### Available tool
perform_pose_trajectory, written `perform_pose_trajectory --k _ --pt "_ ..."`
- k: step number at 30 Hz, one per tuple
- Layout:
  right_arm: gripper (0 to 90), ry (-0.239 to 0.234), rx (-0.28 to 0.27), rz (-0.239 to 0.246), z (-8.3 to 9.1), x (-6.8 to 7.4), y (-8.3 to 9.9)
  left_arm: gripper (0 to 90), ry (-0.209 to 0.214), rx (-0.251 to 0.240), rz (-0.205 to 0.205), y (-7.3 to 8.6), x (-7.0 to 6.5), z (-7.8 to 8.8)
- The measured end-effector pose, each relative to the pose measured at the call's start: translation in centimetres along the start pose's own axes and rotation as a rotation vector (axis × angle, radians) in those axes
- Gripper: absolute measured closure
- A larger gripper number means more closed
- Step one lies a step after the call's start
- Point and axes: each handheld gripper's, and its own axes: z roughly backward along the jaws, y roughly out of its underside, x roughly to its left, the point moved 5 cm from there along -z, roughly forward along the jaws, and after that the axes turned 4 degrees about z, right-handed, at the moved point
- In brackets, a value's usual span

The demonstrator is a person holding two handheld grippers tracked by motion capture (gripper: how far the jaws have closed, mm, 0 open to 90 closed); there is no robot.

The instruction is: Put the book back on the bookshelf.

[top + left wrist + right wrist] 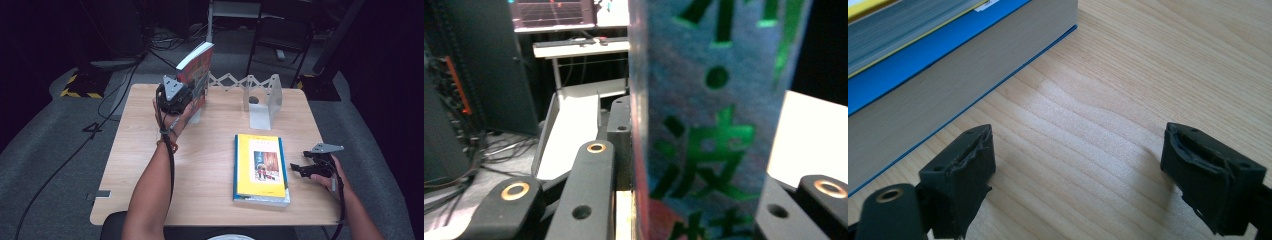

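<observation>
A book with a red and orange cover stands upright and slightly tilted at the table's back left. My left gripper is shut on it near its lower part. In the left gripper view its blue spine with green characters sits between the jaws of the left gripper. A yellow-covered book lies flat on top of another at the front right. My right gripper rests just right of that stack, open with nothing between its fingers. In the right gripper view the right gripper hovers over bare wood beside the stack.
A metal expandable book rack stands at the back of the wooden table, right of the held book; one of its plates shows in the left gripper view. Chairs, cables and dark floor surround the table.
</observation>
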Motion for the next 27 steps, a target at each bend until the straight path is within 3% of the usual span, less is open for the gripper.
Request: perform_pose_trajectory --k 5,7,17,23,27 --pt "14.3 -0.001 -0.001 0.001 0.0 0.0 0.0 73.7 -0.018 0.008 0.005 0.6 0.0 -1.4" --pt "14.3 -0.002 -0.005 0.004 0.0 0.0 0.0 73.7 -0.045 0.018 0.013 1.1 -0.2 -2.2" --pt "14.3 -0.002 -0.007 0.005 -0.1 0.1 0.0 73.6 -0.091 0.056 0.027 3.0 -0.3 -4.1" --pt "14.3 -0.004 -0.007 0.005 -0.1 0.1 0.0 73.6 -0.129 0.056 0.019 4.3 -0.2 -5.0" --pt "14.3 -0.006 -0.009 0.01 -0.1 0.1 -0.1 73.5 -0.135 0.058 0.037 5.4 -0.4 -5.3"
